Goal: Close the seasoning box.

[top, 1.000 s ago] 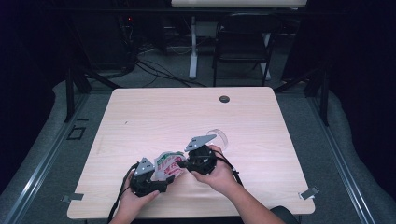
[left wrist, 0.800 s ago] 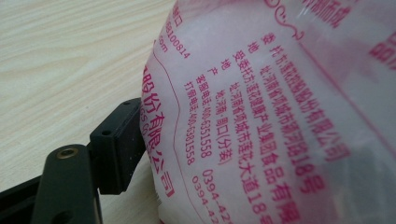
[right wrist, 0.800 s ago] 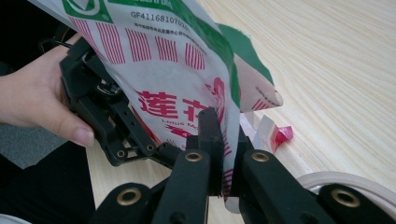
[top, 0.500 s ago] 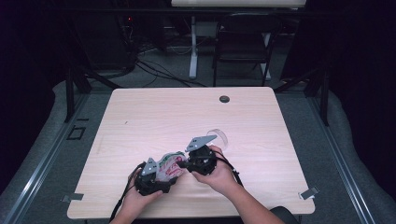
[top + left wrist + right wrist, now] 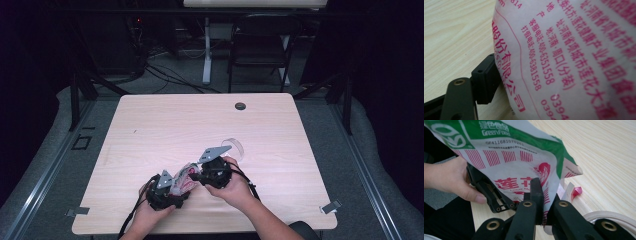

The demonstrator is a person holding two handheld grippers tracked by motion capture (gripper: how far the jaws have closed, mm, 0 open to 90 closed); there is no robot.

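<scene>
A white plastic packet [image 5: 184,179] with pink and green print is held up between both grippers over the table's near edge. In the left gripper view the packet [image 5: 564,55] is very close, its pink lettering legible. One black finger [image 5: 485,80] presses on its left side and the other jaw is hidden behind it. My left gripper [image 5: 165,190] sits at the packet's left end. My right gripper [image 5: 544,195] is shut on the packet's [image 5: 506,152] lower edge, with the film pinched between its pads. In the high view the right gripper [image 5: 212,172] is at the packet's right end.
A clear ring [image 5: 235,147] lies on the wooden table [image 5: 150,130] just beyond the right gripper; its pale rim [image 5: 614,217] is also in the right gripper view. A black grommet [image 5: 240,106] sits near the far edge. A chair [image 5: 260,45] stands behind the table.
The left hand has crept slightly right, toward the right gripper, and the packet is bunched closer between them. The right gripper has kept still.
</scene>
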